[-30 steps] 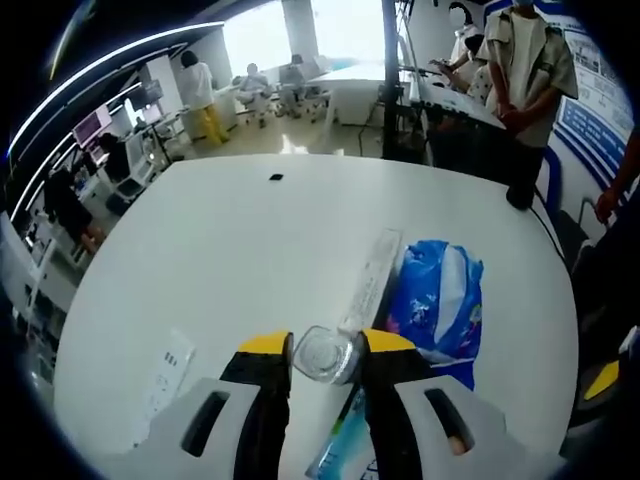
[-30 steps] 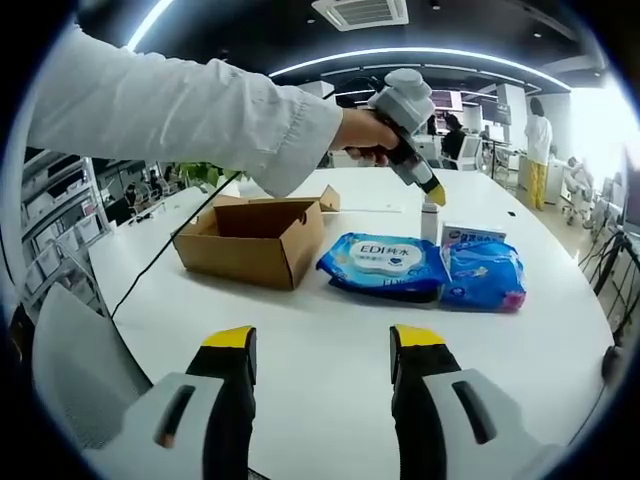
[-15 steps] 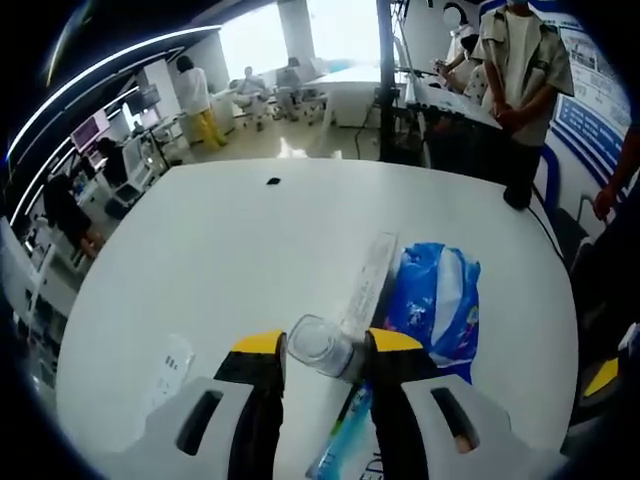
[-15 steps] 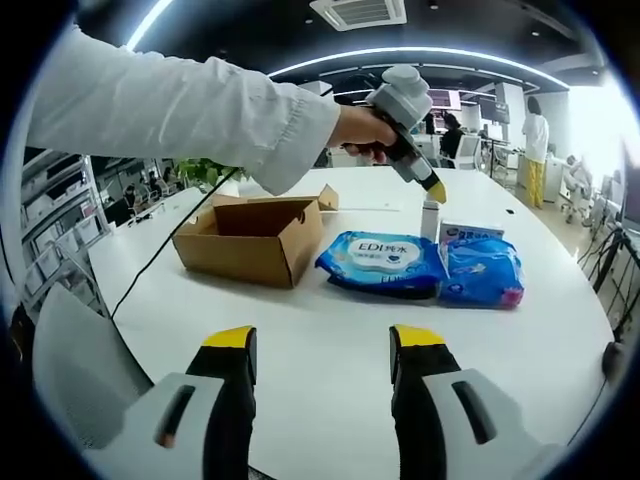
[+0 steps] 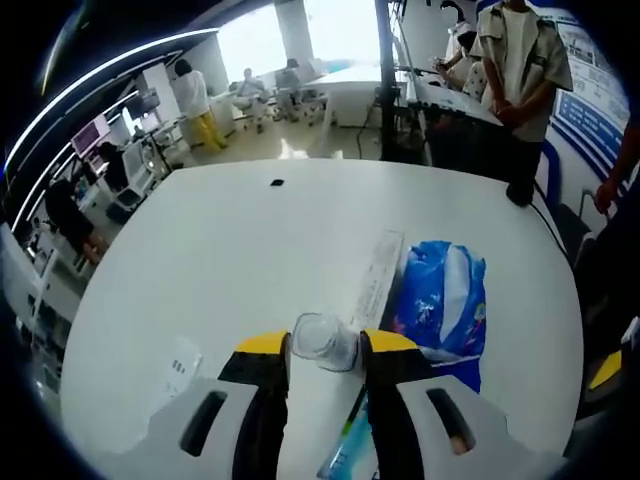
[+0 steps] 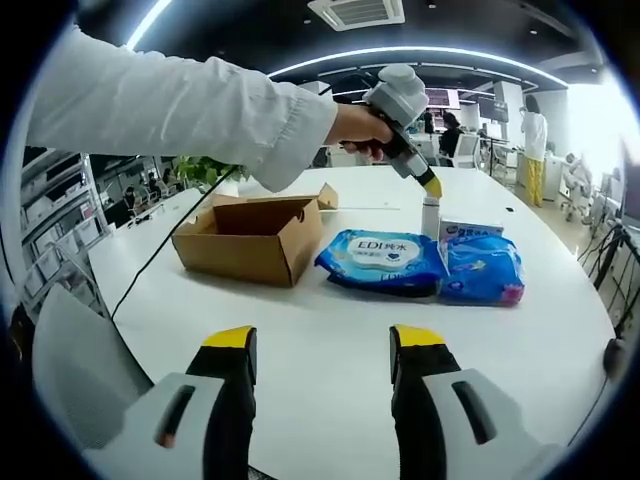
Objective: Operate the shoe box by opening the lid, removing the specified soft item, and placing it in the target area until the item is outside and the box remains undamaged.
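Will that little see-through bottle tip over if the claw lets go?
Maybe. The small clear plastic bottle stands upright, tall and narrow, so a nudge could topple it. It looks light and smooth. The left claw holds its cap.

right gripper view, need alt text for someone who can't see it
The left gripper, held by a white-sleeved arm, touches a small white bottle standing behind blue wipe packs on a white table. An open cardboard box sits beside them; the right gripper waits open in front.

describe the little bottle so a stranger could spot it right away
On the white table, look past the open cardboard box to the two blue packs. The small bottle stands behind them, the only upright item, under the left gripper.
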`<state>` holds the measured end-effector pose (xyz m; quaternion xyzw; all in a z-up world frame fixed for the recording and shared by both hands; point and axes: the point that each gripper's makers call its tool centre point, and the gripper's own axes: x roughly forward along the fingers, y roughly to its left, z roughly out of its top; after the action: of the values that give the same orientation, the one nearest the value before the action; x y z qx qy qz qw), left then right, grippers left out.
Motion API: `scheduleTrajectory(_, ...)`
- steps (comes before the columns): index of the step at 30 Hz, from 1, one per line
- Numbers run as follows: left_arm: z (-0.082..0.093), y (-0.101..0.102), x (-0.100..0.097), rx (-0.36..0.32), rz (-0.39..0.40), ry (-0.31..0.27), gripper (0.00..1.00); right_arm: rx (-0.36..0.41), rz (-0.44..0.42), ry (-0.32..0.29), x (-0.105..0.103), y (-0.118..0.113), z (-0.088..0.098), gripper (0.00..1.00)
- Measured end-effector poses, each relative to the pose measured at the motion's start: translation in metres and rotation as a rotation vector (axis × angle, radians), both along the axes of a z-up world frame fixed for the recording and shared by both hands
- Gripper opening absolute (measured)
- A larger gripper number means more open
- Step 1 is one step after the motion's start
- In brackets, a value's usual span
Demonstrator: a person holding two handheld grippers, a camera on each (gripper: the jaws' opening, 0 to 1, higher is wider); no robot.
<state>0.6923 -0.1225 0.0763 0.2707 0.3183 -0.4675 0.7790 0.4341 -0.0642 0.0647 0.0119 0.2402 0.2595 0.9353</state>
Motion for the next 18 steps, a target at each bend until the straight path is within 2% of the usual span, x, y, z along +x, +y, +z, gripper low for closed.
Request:
scheduleTrajectory(5, 0.001, 0.0005, 0.0036, -0.004, 0.0, -0.008, 0.28, 0.003, 0.004, 0.0, 0.001, 0.0018, -0.0003, 0.5)
scheduleTrajectory(8, 0.0, 0.002, 0.0058, 0.001, -0.002, -0.01, 0.27, 0.003, 0.004, -0.001, 0.0014, 0.0018, -0.0003, 0.5)
scheduleTrajectory(10, 0.0006, 0.0023, 0.007, 0.005, -0.019, -0.021, 0.22, 0.003, 0.003, 0.0, 0.0014, 0.0016, -0.0006, 0.5)
scheduleTrajectory(18, 0.0006, -0.001, 0.0059, 0.004, -0.053, -0.035, 0.21, 0.003, 0.003, 0.002, 0.0013, 0.0017, -0.0018, 0.5)
